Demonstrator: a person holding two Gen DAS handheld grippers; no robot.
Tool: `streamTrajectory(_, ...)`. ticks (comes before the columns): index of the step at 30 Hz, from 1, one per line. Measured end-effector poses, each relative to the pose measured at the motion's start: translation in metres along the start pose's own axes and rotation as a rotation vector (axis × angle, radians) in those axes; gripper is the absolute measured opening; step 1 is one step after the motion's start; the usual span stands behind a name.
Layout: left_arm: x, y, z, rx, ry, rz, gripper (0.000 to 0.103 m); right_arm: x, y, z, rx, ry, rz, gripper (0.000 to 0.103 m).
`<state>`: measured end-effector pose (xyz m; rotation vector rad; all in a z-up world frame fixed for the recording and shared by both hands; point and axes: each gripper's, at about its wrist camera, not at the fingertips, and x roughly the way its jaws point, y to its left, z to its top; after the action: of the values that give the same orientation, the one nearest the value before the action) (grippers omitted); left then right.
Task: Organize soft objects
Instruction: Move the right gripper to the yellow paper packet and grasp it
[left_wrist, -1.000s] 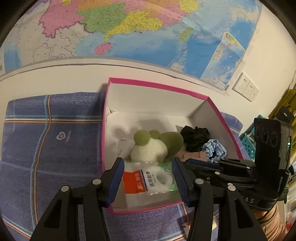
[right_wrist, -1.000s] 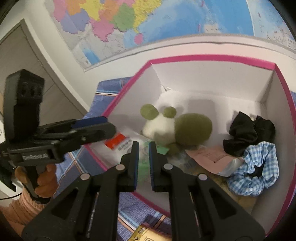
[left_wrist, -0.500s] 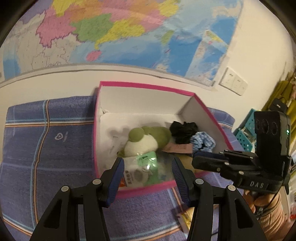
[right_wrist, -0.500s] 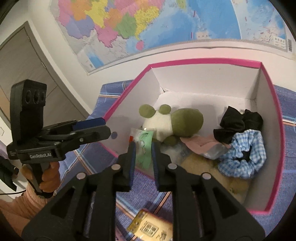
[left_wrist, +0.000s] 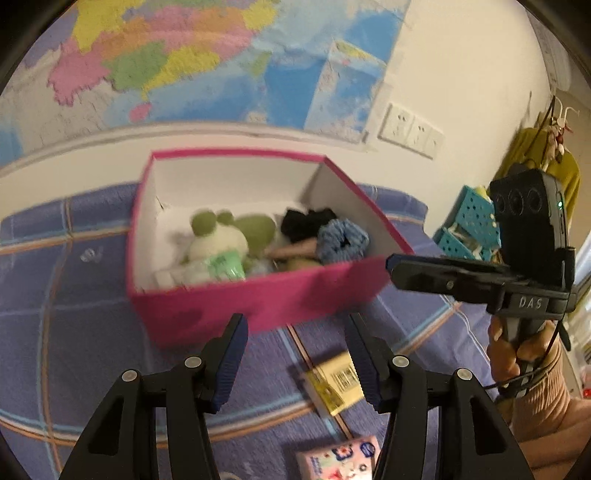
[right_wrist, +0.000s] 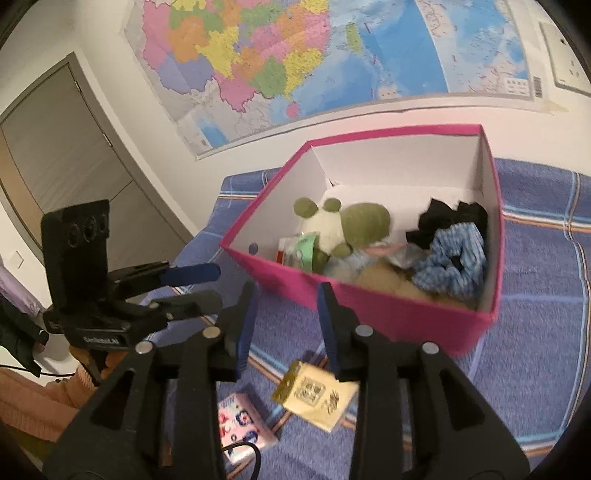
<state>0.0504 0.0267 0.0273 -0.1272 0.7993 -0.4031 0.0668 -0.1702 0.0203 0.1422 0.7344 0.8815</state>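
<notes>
A pink box (left_wrist: 258, 299) (right_wrist: 369, 306) stands on the blue cloth. Inside lie a green and white plush frog (left_wrist: 221, 236) (right_wrist: 343, 229), a clear bag with a green label (left_wrist: 218, 267) (right_wrist: 303, 254), a black scrunchie (left_wrist: 306, 223) (right_wrist: 450, 218) and a blue checked scrunchie (left_wrist: 343, 240) (right_wrist: 450, 262). My left gripper (left_wrist: 293, 354) is open and empty, in front of the box. My right gripper (right_wrist: 288, 325) is open and empty, in front of the box's near corner; it also shows in the left wrist view (left_wrist: 461, 273).
A yellow packet (left_wrist: 336, 384) (right_wrist: 317, 398) and a pink tissue pack (left_wrist: 340, 458) (right_wrist: 240, 424) lie on the blue cloth (left_wrist: 74, 332) in front of the box. A map hangs on the wall behind. Teal baskets (left_wrist: 469, 229) stand at the right.
Both grippers have pulled back out of the box and away from it. The right gripper has opened and let go of the clear bag, which now lies in the box.
</notes>
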Motion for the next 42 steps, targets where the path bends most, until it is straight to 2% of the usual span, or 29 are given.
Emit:
streamTrajectory(5,0.016,-0.006,-0.020,-0.016,0.051,-0.016,0.056,-0.007,-0.006,-0.019,0.025,0.023,-0.013,0.036)
streamTrajectory(16,0.034,-0.019,-0.042,-0.021,0.102,0.035,0.056,0.003,-0.028,-0.070,0.140,0.093,-0.027,0.036)
streamTrajectory(26,0.049,-0.024,-0.049,-0.015,0.143,0.035,0.056,0.013,-0.027,-0.086,0.158,0.126,-0.049,0.036)
streamTrajectory(30,0.060,-0.025,-0.056,-0.021,0.182,0.016,0.053,0.020,-0.028,-0.089,0.166,0.146,-0.066,0.036)
streamTrajectory(34,0.069,-0.024,-0.062,-0.027,0.218,-0.007,0.043,0.027,-0.031,-0.093,0.181,0.162,-0.072,0.036)
streamTrajectory(42,0.079,-0.031,-0.069,-0.029,0.258,-0.059,0.038,0.037,-0.031,-0.098,0.181,0.183,-0.051,0.036)
